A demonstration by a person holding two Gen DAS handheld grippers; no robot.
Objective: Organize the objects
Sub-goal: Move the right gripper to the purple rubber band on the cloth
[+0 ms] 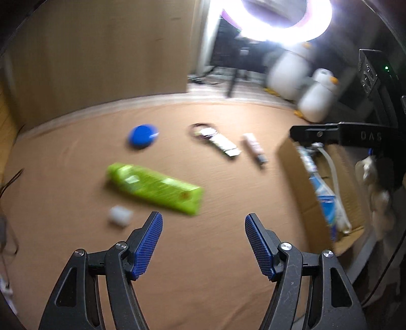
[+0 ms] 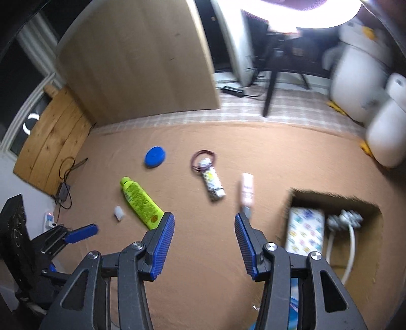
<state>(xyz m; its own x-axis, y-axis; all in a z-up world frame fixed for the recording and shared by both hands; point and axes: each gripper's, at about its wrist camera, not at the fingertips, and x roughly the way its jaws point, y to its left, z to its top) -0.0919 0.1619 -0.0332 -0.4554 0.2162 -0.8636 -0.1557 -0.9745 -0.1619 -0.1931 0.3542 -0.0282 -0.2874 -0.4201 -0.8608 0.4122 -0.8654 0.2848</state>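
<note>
Several items lie on a brown cloth: a green tube (image 1: 154,189) (image 2: 140,200), a blue lid (image 1: 142,135) (image 2: 154,157), a small white cap (image 1: 120,215) (image 2: 119,212), a patterned tube (image 1: 223,144) (image 2: 213,184) with its top inside a dark ring (image 2: 203,157), and a white-pink tube (image 1: 255,148) (image 2: 246,189). A cardboard box (image 1: 299,187) (image 2: 335,196) at the right holds a patterned pack (image 2: 305,231) and a white hose (image 2: 351,241). My left gripper (image 1: 203,218) hovers open just short of the green tube. My right gripper (image 2: 204,217) is open between the green tube and the box, nothing in it.
A wooden panel (image 2: 142,58) stands behind the cloth. White plush penguins (image 2: 360,76) sit at the back right. Cables and a power adapter (image 2: 63,190) lie left of the cloth. A bright ring light (image 1: 286,22) glares above. The left gripper's blue finger (image 2: 81,233) shows low in the right wrist view.
</note>
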